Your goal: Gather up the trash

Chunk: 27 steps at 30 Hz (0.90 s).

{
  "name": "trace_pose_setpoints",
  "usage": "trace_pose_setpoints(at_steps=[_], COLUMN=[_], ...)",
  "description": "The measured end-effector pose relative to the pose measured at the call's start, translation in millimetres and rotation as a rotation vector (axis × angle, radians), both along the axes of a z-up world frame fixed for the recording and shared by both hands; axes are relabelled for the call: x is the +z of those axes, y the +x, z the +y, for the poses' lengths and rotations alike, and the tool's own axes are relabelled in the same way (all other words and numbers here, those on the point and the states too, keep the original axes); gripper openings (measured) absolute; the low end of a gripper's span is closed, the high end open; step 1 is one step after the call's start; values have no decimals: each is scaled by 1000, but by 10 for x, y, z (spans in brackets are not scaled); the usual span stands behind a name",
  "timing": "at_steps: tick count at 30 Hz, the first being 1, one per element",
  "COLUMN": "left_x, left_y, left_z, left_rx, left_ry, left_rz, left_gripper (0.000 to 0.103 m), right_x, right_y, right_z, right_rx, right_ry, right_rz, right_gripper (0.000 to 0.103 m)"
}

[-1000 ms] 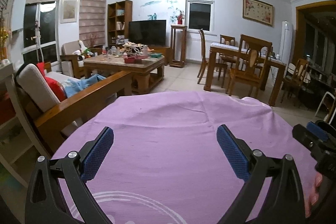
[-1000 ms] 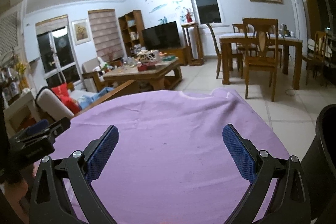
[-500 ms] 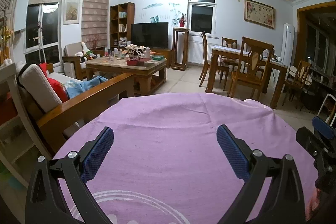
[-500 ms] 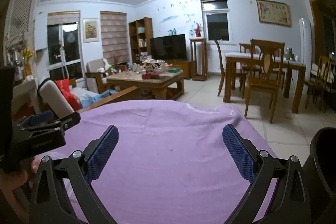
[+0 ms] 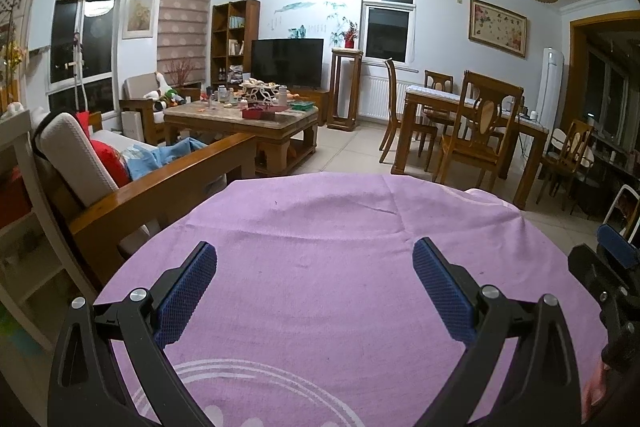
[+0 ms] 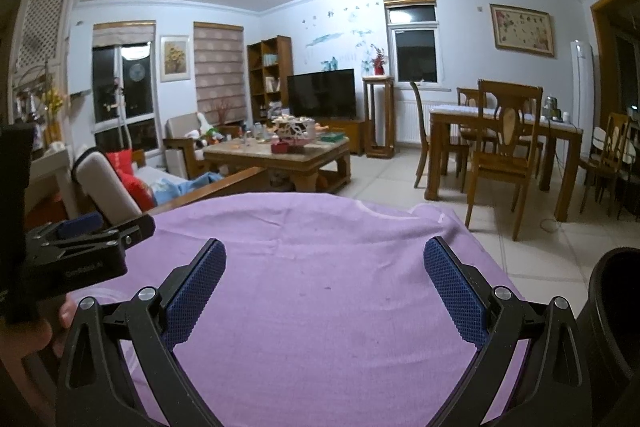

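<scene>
You've got both the left gripper [image 5: 314,285] and right gripper [image 6: 325,289] spread wide over the purple cloth [image 5: 320,247], gripping nothing, no trash I can make out, and a dark bin [image 6: 616,307] is cut off at the right edge.

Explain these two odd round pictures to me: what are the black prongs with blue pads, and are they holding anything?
No robot here: a person carries a hand-held two-finger gripper in each hand, each with a wide-angle camera looking along its fingers. One picture is from the left gripper, the other from the right gripper. Both are open and hold nothing. Below them lies a round table under a purple cloth; I see no trash on the part shown. At the right view's edge stands a dark round container, possibly a bin. Behind is a living room with a cluttered wooden coffee table.
</scene>
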State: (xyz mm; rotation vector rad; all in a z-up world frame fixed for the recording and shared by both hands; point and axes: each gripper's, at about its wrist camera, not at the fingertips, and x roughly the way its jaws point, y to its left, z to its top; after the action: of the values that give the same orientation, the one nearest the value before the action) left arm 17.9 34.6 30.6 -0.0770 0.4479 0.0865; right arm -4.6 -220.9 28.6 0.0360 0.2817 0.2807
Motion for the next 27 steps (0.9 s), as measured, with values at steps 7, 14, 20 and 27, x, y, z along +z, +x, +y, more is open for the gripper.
trace_pose_setpoints(at_steps=[7, 14, 20, 27], left_x=[-23, -19, -8, -1], left_y=[-42, -47, -60, -67], left_z=[2, 6, -13, -12], left_rx=[2, 10, 15, 15], left_ry=[-8, -13, -1, 1], left_rz=[-9, -5, -6, -6], left_gripper=[98, 98, 98, 98], right_x=[0, 14, 17, 11], right_y=[-4, -2, -1, 0], right_z=[9, 18, 27, 33], right_rx=[0, 0, 1, 0], right_ry=[2, 7, 6, 7], right_rz=[0, 1, 0, 0], right_gripper=[98, 98, 98, 98])
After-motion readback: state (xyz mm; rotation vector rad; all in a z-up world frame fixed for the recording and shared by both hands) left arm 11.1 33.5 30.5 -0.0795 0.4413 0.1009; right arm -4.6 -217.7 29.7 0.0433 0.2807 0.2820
